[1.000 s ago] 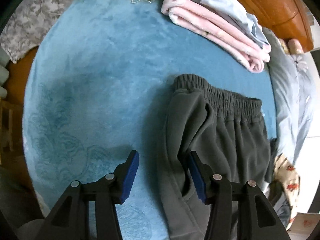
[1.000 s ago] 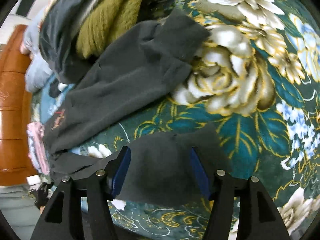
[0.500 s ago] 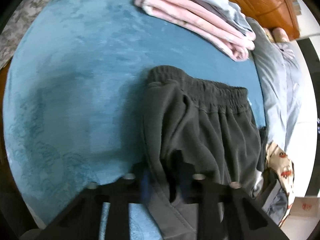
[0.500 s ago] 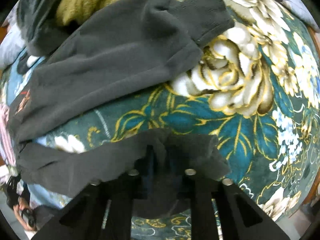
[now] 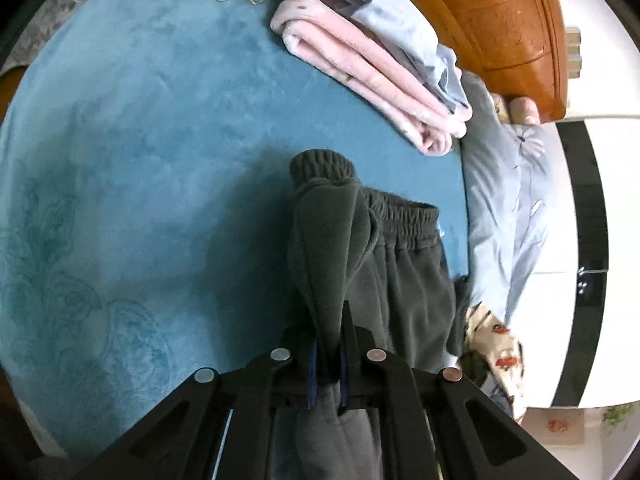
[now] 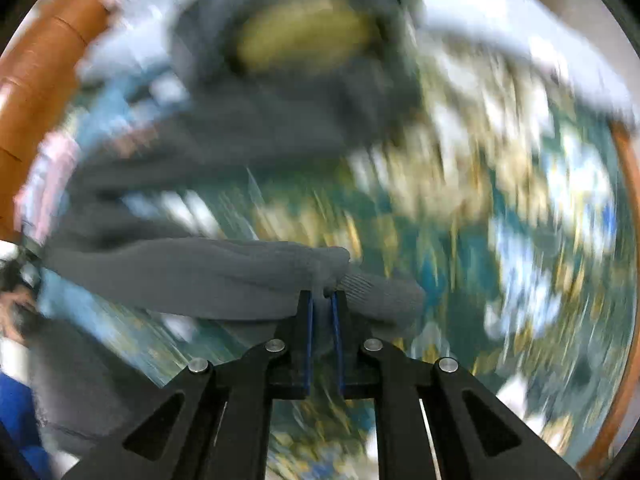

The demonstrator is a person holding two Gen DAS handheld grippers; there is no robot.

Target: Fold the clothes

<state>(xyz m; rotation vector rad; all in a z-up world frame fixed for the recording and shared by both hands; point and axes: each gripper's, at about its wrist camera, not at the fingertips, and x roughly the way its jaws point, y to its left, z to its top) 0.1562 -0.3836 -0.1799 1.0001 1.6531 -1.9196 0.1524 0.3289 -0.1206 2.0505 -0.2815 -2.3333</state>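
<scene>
Firmly, the left hand-held gripper pinched the grey sweatpants at the waist side, lifted over the blue blanket; folded pink clothes lay at one o'clock. The right hand-held gripper clamped a cuff, surroundings blurred.

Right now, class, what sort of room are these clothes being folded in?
Probably a bedroom: a blue blanket spread over a bed, a wooden headboard behind it, and folded clothes stacked on top.
</scene>
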